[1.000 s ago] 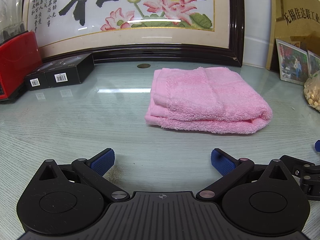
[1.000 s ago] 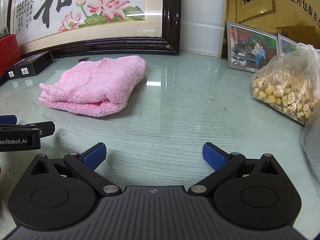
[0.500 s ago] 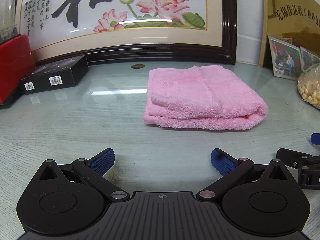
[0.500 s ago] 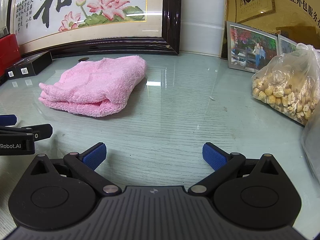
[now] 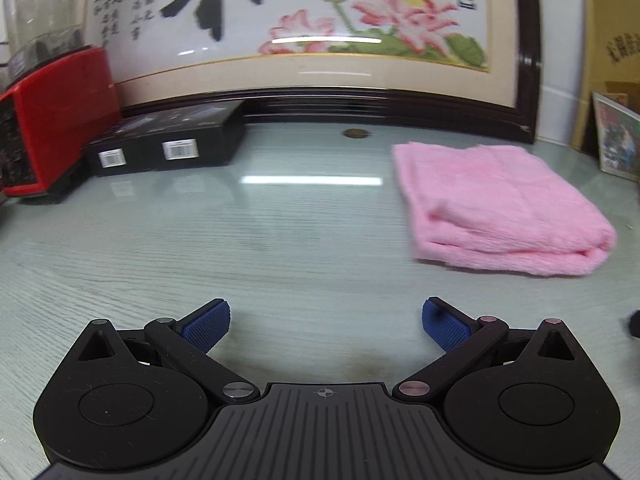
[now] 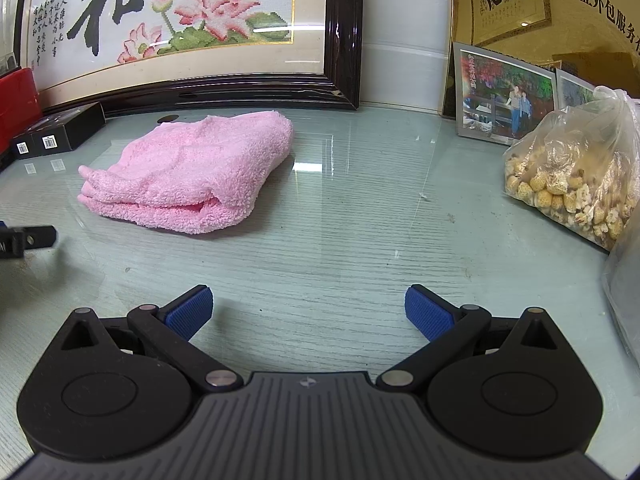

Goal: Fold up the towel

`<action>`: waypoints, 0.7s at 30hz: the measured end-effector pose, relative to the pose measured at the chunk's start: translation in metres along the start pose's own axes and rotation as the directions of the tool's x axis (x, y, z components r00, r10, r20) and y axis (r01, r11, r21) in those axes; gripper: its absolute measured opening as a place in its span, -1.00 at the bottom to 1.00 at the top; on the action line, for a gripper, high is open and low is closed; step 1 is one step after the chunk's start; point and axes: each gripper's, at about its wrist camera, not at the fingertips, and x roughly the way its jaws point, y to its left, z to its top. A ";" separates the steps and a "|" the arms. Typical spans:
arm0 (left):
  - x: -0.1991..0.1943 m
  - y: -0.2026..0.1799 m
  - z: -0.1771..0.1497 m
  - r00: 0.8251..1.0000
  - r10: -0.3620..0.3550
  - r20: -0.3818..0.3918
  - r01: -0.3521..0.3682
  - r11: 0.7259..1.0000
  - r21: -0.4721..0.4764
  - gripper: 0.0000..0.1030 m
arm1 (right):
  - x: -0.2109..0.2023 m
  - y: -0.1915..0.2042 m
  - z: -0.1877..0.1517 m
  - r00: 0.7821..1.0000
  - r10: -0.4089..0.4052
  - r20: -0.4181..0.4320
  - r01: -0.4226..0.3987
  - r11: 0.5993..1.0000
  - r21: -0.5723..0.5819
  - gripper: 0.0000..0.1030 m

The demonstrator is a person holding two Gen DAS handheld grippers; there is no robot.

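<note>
A pink towel (image 5: pixel 500 204) lies folded into a thick stack on the glass-topped table (image 5: pixel 280 248), to the right in the left wrist view. In the right wrist view the same towel (image 6: pixel 192 172) sits left of centre. My left gripper (image 5: pixel 325 322) is open and holds nothing, well short of the towel and to its left. My right gripper (image 6: pixel 308 312) is also open with nothing in it, in front of the towel and to its right. A black tip of the left gripper (image 6: pixel 28 238) shows at the left edge of the right wrist view.
A large framed embroidery (image 6: pixel 180 28) leans along the back wall. Black boxes (image 5: pixel 168 148) and a red case (image 5: pixel 56 116) stand at the back left. Framed photos (image 6: pixel 504 96) and a plastic bag of nuts (image 6: pixel 572 184) occupy the right side.
The left gripper has swung to the left, so the towel now sits further right in its view. The right gripper has stayed still. Both remain open.
</note>
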 end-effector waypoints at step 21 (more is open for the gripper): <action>0.029 0.084 0.026 0.997 0.073 0.008 -0.072 0.994 -0.080 1.00 | 0.000 -0.012 0.003 1.000 -0.017 0.011 0.016 0.999 0.047 0.99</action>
